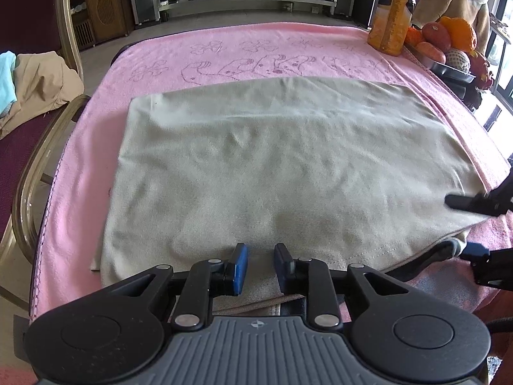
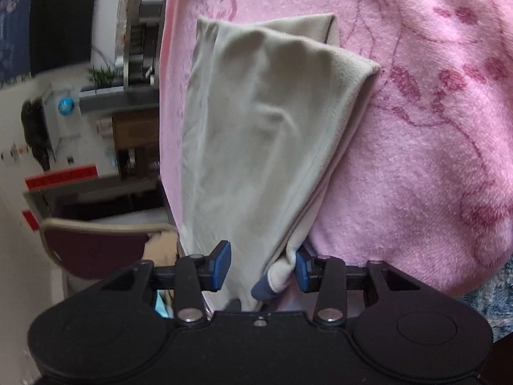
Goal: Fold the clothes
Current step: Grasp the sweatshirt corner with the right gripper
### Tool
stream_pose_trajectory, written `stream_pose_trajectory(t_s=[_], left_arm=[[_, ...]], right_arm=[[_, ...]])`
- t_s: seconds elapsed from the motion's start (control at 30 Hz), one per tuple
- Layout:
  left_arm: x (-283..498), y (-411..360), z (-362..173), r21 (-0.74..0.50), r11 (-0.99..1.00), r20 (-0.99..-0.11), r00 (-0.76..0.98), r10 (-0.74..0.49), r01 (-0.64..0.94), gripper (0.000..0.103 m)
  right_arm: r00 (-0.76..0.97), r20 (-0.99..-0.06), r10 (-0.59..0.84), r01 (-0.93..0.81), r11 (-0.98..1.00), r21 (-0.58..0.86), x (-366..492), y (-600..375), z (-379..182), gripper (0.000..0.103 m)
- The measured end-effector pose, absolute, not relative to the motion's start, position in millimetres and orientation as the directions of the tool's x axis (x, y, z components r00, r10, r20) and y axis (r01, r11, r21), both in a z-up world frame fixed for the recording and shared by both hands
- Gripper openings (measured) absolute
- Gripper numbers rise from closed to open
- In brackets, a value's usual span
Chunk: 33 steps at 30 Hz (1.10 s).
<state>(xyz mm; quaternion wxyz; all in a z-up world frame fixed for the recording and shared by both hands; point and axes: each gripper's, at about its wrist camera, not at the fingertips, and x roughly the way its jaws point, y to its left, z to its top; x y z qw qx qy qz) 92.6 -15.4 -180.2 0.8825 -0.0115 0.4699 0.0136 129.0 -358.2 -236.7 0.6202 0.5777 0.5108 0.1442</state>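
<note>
A grey-beige garment [image 1: 272, 166] lies folded flat on a table covered by a pink towel [image 1: 224, 54]. My left gripper [image 1: 261, 261] hovers over the garment's near edge. Its blue pads [image 1: 240, 261] stand a little apart and nothing is pinched between them. My right gripper [image 1: 457, 226] is at the garment's near right corner, one finger above the cloth and one below its edge. In the right wrist view the garment [image 2: 256, 134] runs between the jaws of my right gripper [image 2: 263, 268]. One pad [image 2: 303, 269] touches the bunched corner; the other stands off it, so the gripper is open.
A dark red chair [image 1: 19, 160] at the table's left holds a pile of beige and light blue clothes [image 1: 35, 83]. At the far right corner stand an orange pack [image 1: 389, 9] and a tray of fruit [image 1: 449, 38]. Shelves with electronics line the back wall.
</note>
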Motion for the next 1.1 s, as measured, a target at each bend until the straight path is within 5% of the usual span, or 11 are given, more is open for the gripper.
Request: stream_pose_trajectory(t_s=[0.17, 0.63, 0.7, 1.0, 1.1], left_arm=[[93, -14, -180, -0.007, 0.999, -0.833, 0.553, 0.014, -0.036, 0.025], [94, -12, -179, -0.025, 0.999, -0.839, 0.544, -0.001, -0.036, 0.025], [93, -11, -179, -0.027, 0.999, -0.84, 0.543, -0.004, -0.035, 0.025], [70, 28, -150, -0.182, 0.975, -0.811, 0.58, -0.077, -0.126, 0.025], [67, 50, -145, -0.091, 0.963, -0.829, 0.555, 0.069, -0.255, 0.024]], right_arm=[[0.572, -0.517, 0.637, 0.306, 0.419, 0.855, 128, -371, -211, 0.04], [0.714, -0.575, 0.4, 0.405, 0.435, 0.804, 138, -394, -216, 0.032], [0.71, -0.612, 0.347, 0.422, 0.486, 0.765, 139, -389, -213, 0.009], [0.742, -0.649, 0.164, 0.249, 0.832, 0.495, 140, -329, -140, 0.007], [0.76, -0.636, 0.136, 0.197, 0.884, 0.424, 137, -307, -125, 0.007]])
